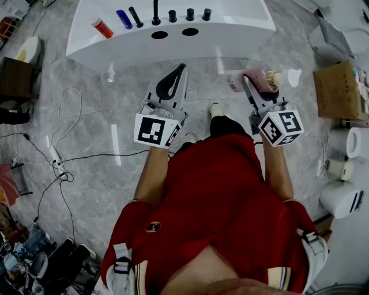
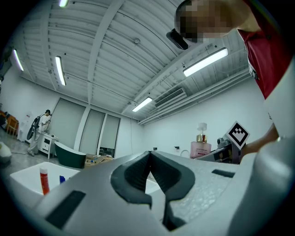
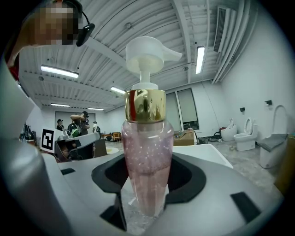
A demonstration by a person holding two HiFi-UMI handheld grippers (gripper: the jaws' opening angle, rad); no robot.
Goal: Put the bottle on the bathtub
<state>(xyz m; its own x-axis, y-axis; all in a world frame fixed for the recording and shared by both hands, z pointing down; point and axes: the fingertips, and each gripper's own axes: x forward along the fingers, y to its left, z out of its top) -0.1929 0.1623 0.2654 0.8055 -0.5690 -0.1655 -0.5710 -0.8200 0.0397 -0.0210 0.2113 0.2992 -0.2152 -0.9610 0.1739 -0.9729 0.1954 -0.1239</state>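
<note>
A pink pump bottle [image 3: 146, 156] with a gold collar and white pump head is clamped between the jaws of my right gripper [image 3: 147, 184]. In the head view the bottle [image 1: 258, 79] lies sideways in that gripper [image 1: 253, 86], just short of the white bathtub [image 1: 230, 29]. My left gripper [image 1: 176, 78] points at the tub's near wall with its jaws pressed together and nothing in them. From the left gripper view the jaws [image 2: 150, 159] meet at the tip, and the pink bottle [image 2: 201, 146] shows to the right.
On the tub's rim stand a red tube [image 1: 102, 27], a blue bottle [image 1: 124, 19], a black faucet [image 1: 155, 14] and black knobs [image 1: 189, 14]. A cardboard box [image 1: 337, 89] and white paper rolls [image 1: 346, 141] sit right. Cables [image 1: 57, 155] run over the floor at left.
</note>
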